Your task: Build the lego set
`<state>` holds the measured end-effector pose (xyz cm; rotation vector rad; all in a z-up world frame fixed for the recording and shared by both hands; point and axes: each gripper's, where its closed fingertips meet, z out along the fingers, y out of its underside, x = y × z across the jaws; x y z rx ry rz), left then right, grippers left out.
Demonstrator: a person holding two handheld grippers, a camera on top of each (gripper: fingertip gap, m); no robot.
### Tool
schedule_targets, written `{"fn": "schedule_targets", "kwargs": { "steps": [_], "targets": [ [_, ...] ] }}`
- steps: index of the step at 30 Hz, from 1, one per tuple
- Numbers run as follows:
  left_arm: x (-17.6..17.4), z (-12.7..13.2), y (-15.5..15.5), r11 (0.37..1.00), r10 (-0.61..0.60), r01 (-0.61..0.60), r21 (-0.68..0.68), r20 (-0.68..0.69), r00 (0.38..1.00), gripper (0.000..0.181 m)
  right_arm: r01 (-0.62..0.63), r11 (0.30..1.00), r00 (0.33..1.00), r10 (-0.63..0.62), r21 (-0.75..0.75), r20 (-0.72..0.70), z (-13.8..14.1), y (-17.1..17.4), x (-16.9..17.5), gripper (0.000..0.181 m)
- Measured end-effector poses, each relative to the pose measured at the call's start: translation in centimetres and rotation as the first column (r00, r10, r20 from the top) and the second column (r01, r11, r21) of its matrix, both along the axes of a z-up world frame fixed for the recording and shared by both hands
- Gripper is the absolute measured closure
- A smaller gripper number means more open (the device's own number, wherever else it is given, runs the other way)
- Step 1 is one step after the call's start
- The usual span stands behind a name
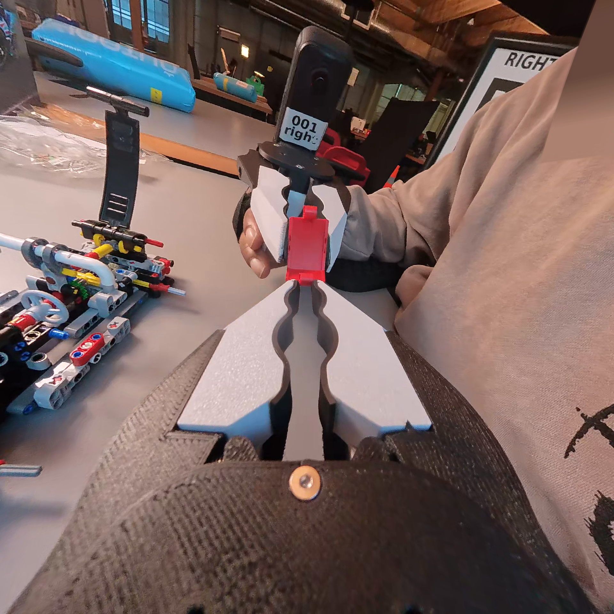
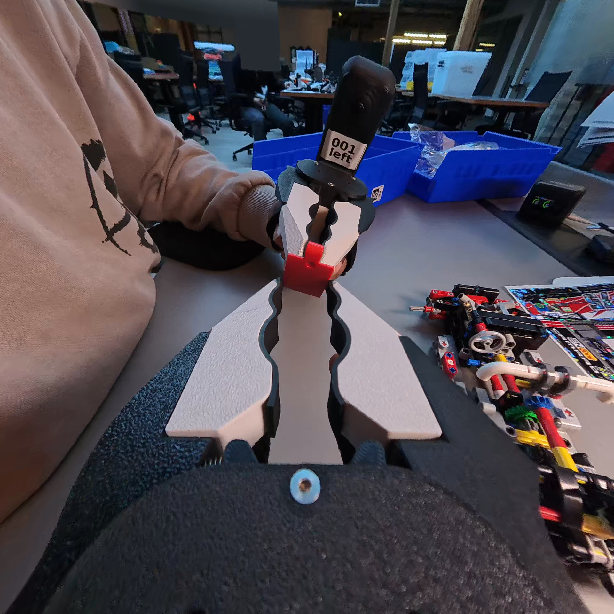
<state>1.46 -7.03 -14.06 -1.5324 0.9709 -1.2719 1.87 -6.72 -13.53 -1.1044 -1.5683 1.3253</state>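
Red panel [image 1: 305, 244], light, rigid, smooth plastic, pinched at opposite ends by left hand-held gripper [image 1: 305, 282] and right hand-held gripper [image 2: 304, 287], both clenched; edges give surest purchase.

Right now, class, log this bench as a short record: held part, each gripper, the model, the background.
Held part: red panel piece, gripped at both ends above the grey table
Left gripper: shut on the panel's tab
Right gripper: shut on the panel's sides
Model: partly built lego vehicle, on the table, untouched
Background: blue bins
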Motion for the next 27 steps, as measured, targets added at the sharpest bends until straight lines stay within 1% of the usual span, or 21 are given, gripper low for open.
{"fn": "schedule_targets", "kwargs": {
  "steps": [7,14,18,20,23,27],
  "targets": [
    [0.0,-0.7,-0.2,1.0,-0.023,0.022,-0.01,-0.033,0.999,0.176,-0.018,1.0,0.999,0.018,0.013,0.049,-0.8,-0.4,0.0,0.159],
    [-0.4,-1.2,0.8,0.999,0.048,-0.047,0.016,-0.045,0.998,0.175,0.039,0.999,0.996,-0.041,0.024,0.076,-1.3,0.5,-0.3,0.159],
    [-0.6,-1.3,1.0,0.998,0.058,-0.056,0.03,-0.08,0.995,0.176,0.06,0.997,0.994,-0.064,0.046,0.087,-1.6,0.9,-0.5,0.158],
    [-0.5,-1.3,0.6,0.999,0.038,-0.035,0.033,-0.098,0.994,0.176,0.051,0.997,0.995,-0.056,0.062,0.083,-1.4,0.7,-0.4,0.154],
    [-0.4,-1.8,0.2,0.999,0.015,-0.009,0.044,-0.141,0.99,0.176,0.023,0.997,0.993,-0.031,0.071,0.114,-1.8,0.2,-0.2,0.151],
    [-0.5,-2.0,0.1,0.999,0.01,-0.003,0.048,-0.159,0.987,0.176,0.002,0.997,0.99,-0.012,0.073,0.138,-2.1,-0.2,-0.2,0.15]
  ]
}}
